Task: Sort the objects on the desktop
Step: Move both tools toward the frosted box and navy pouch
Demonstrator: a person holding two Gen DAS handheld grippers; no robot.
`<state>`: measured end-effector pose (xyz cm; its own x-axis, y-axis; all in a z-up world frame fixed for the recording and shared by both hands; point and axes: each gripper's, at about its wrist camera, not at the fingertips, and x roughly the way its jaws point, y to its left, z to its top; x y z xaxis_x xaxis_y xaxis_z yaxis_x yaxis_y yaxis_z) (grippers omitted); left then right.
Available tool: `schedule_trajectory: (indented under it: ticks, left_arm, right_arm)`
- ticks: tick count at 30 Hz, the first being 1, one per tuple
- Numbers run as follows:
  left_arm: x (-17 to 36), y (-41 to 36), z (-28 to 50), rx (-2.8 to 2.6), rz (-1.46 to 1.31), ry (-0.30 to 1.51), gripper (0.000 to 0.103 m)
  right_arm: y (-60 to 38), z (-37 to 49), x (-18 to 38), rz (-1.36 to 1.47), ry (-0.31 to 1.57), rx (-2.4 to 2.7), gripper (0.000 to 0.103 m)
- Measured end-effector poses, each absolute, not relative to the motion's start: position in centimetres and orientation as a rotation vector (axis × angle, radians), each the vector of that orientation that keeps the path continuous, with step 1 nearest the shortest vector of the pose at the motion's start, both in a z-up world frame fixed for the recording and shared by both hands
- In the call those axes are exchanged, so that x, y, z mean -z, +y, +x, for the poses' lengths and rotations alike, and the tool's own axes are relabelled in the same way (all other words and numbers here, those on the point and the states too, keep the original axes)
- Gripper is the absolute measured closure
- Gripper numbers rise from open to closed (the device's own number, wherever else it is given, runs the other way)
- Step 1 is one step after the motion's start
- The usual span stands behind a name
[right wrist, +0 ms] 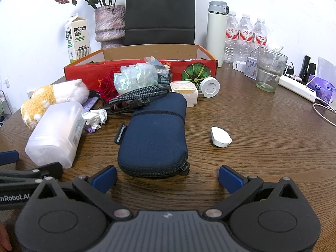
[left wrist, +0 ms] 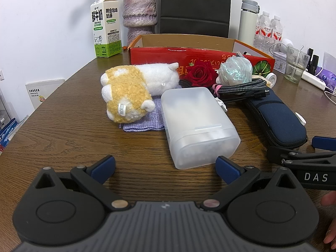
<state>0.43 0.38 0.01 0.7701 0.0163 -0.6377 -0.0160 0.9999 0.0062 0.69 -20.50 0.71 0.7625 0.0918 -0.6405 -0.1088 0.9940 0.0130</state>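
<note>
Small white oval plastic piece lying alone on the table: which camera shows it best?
Right wrist view: the small white oval plastic piece lies fully visible, apart from the navy zip pouch. Left wrist view catches only a white sliver at that pouch's edge.

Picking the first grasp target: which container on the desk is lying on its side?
The frosted plastic box, just ahead of the left tongs. The milk carton and white thermos stand upright at the back.

Two low wrist views, side by side, facing the red box (left wrist: 199, 57), sharing the frosted container (right wrist: 56, 132)
</note>
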Motion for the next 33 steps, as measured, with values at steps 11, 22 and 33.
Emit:
schedule_trajectory:
  ticks: [11,22,33]
  left_arm:
    - [-0.01,0.31,0.36,-0.017,0.0,0.691,0.0]
    - [-0.02,0.44,0.51,-0.017,0.0,0.691,0.0]
    - [-0.05,-0.04,0.2,-0.016,0.001,0.689,0.0]
  right_arm:
    - [-20.48,0.69,-0.69,-0.025,0.695,-0.109,0.0]
    - [-20.48,0.69,-0.69,-0.025,0.695,-0.109,0.0]
    - [-20.44,0.69,-0.69,-0.024,0.694,-0.109,0.0]
